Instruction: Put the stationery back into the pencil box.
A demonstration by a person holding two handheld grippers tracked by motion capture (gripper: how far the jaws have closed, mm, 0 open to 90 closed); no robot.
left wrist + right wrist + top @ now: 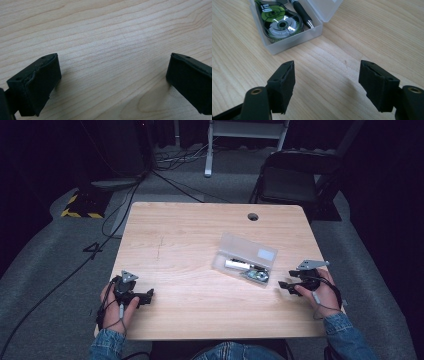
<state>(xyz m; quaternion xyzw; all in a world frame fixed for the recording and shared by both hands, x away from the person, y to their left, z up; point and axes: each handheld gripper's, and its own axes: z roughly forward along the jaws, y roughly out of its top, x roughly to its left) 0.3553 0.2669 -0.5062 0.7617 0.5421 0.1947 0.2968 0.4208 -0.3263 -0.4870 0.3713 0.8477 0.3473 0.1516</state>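
Observation:
A clear plastic case (244, 259) lies open in the middle-right of the wooden table (190, 245), its lid folded back. Inside it sit a green and clear correction-tape dispenser (279, 23) and a black pen (301, 12); from the high view a white tube (236, 265) also lies in it. My right gripper (283, 285) rests on the table just right of the case, open and holding nothing, its jaws pointing at the case in the right gripper view (327, 83). My left gripper (148, 296) rests near the front left corner, open over bare wood (112, 80).
A round cable hole (253, 216) pierces the table near its far edge. Behind the table stand a black folding chair (295, 177) and a white frame (245, 140). Cables run across the grey carpet at left (100, 235).

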